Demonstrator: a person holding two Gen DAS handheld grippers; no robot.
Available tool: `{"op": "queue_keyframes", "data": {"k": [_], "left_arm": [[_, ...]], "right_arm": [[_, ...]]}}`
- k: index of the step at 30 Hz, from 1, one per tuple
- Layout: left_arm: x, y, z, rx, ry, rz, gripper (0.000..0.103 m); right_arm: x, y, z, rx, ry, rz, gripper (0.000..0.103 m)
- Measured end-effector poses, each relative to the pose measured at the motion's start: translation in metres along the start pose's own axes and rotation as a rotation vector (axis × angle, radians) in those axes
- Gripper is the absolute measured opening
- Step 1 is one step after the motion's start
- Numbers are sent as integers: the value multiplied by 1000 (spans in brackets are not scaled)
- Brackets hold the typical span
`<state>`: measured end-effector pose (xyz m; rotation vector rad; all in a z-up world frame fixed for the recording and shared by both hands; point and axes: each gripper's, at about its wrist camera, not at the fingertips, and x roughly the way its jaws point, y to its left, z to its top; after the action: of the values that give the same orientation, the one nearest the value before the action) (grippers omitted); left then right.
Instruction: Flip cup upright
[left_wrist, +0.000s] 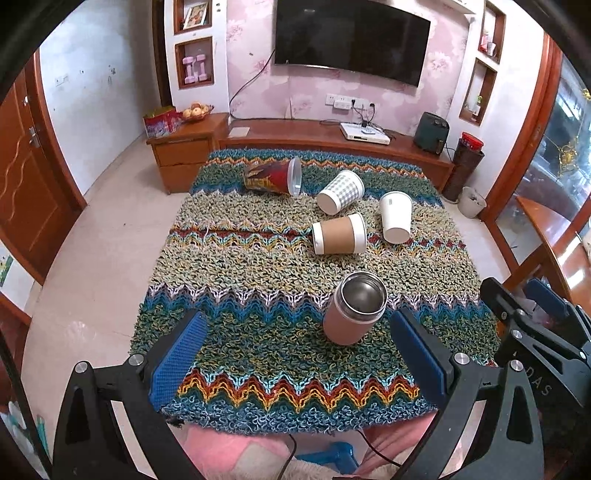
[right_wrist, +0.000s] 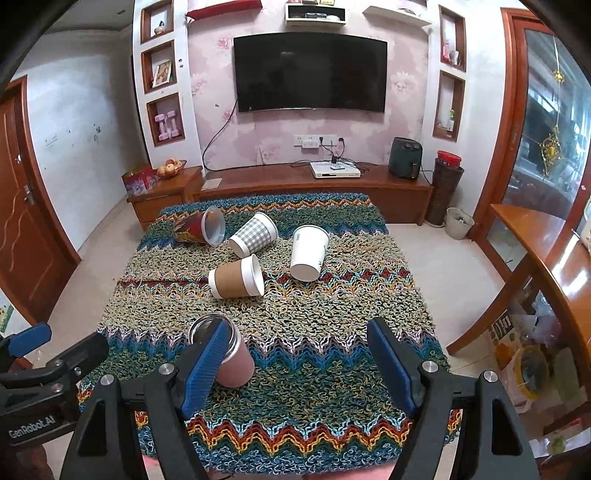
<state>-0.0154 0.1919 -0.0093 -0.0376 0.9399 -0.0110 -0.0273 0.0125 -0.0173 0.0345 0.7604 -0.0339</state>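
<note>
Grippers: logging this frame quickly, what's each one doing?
Left gripper: open, holding nothing.
Right gripper: open, holding nothing.

Left gripper (left_wrist: 295, 354) and right gripper (right_wrist: 299, 365) side by side, both wide apart, nothing between their jaws.

**Room beyond the work surface**

Shaggy zigzag-striped rug (right_wrist: 332, 332) covers the table. Wall-mounted television (right_wrist: 310, 74) on pink floral wallpaper. Below it, long wooden TV cabinet (right_wrist: 295, 181) carrying white set-top box (right_wrist: 334, 170) and dark green air fryer (right_wrist: 405, 157). Fruit bowl (right_wrist: 170, 168) on side cabinet, left. Pink dumbbells (right_wrist: 165, 126) in wall niche. White waste bin (right_wrist: 459, 222) on floor, right.
</note>
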Motion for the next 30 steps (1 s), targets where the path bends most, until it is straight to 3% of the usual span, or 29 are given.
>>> {"op": "queue_keyframes", "data": {"k": [30], "left_arm": [[-5,0,9,-10,-30,77,100]], "right_arm": [[-20,7,13,-12,-40,19,78]]}}
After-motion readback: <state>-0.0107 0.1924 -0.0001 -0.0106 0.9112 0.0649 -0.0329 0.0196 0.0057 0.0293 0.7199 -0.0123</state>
